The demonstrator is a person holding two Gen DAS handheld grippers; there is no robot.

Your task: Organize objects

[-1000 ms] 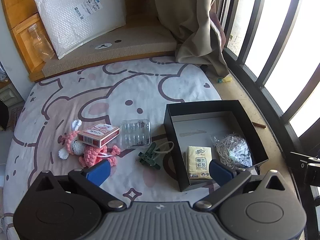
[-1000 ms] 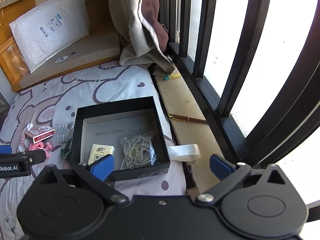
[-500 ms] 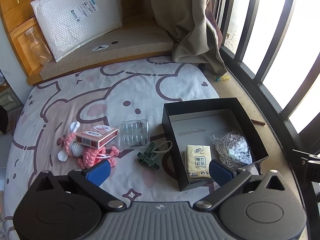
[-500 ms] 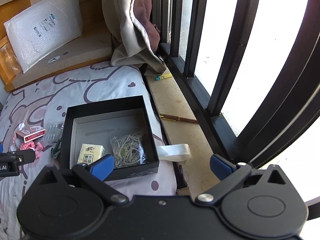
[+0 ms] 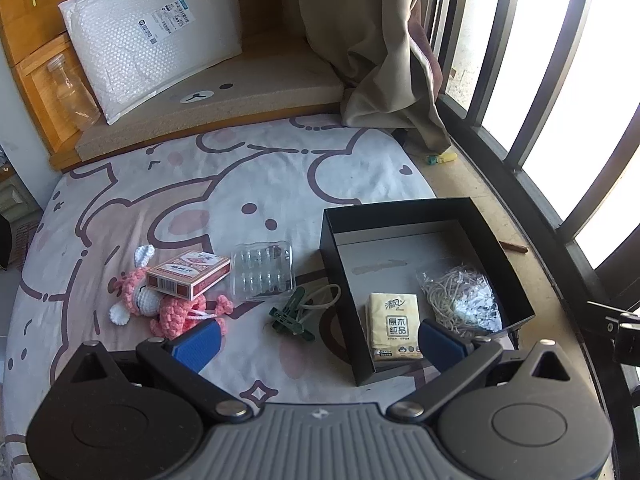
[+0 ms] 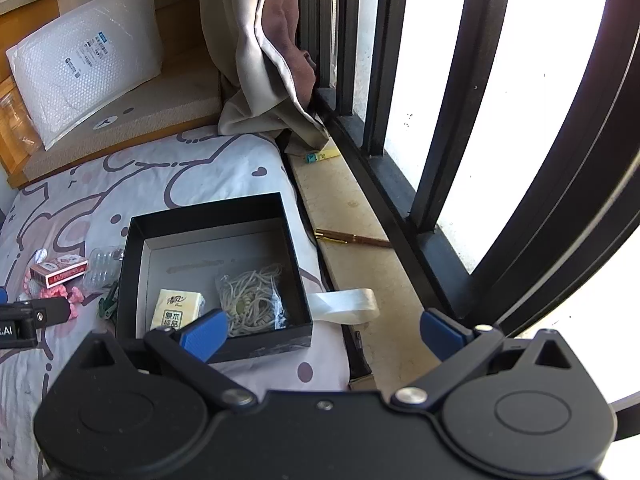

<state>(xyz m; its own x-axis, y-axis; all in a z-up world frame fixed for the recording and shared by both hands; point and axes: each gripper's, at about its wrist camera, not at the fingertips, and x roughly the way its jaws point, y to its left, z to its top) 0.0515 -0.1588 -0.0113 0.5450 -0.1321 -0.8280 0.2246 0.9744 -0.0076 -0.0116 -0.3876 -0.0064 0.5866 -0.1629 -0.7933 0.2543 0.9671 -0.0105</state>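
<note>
The small cream-yellow tissue packet (image 5: 394,326) in the black open box (image 5: 496,240) bears large characters 原木纯品, while print on the white bubble mailer's shipping label (image 5: 166,20) and the red card box (image 5: 188,274) is too small to read.

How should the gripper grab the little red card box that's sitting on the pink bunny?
Grip the red card box across its two long sides, coming straight down from above with the open left gripper. It lies flat but slightly tilted on the crocheted bunny, so its broad top faces up and the narrow width probably fits between the fingers. Avoid pinching the bunny beneath.
</note>
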